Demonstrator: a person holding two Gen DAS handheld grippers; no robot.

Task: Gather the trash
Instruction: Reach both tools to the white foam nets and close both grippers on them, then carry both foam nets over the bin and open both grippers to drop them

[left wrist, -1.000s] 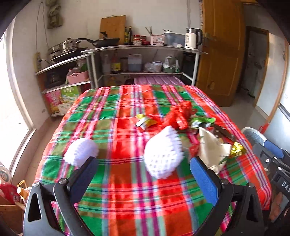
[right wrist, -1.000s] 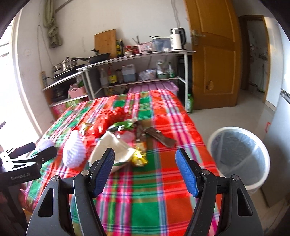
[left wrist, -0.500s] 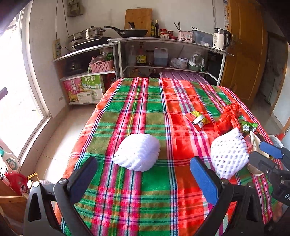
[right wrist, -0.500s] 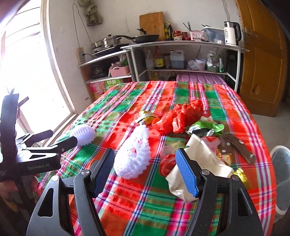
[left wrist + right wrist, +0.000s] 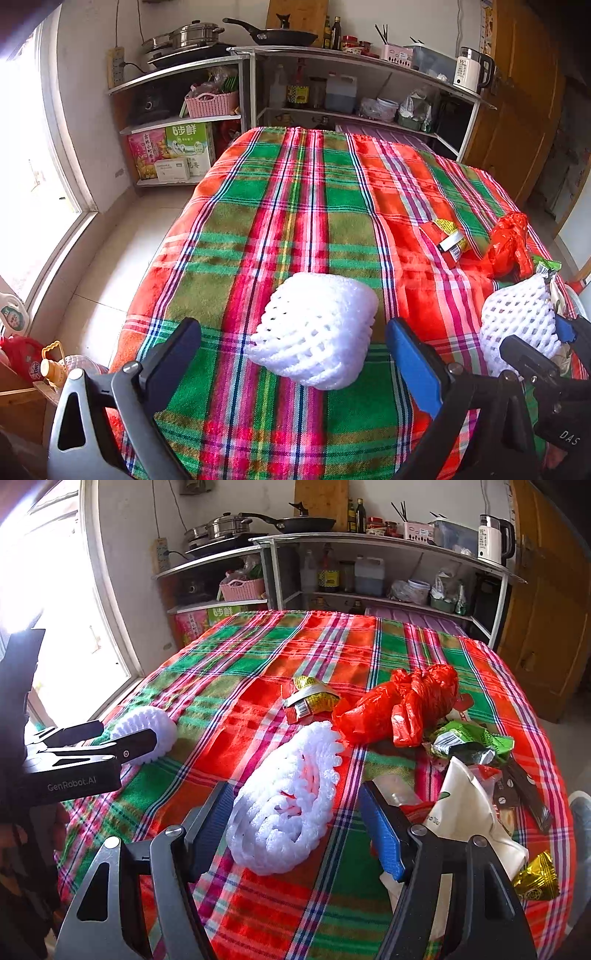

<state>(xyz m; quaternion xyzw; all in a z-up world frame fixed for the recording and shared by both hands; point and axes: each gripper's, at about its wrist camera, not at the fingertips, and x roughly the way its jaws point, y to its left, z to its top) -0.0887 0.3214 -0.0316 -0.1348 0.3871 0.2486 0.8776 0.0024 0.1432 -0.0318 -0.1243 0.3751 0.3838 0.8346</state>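
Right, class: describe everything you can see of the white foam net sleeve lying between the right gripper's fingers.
The white foam net sleeve is a soft, open-mesh tube of puffy foam strands, flattened and slightly curled, its scalloped open end facing the camera. It lies on the plaid tablecloth, long axis running away from the right gripper, whose open fingers flank it without pressing. Its far tip sits next to the red plastic bag.

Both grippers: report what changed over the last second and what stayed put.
Each gripper came in over the table onto its own foam net: the left gripper now straddles the left foam net, its jaws just closing slightly; the right gripper straddles the right foam net. Neither pinches yet. The nets, red bag and wrappers lie unmoved.
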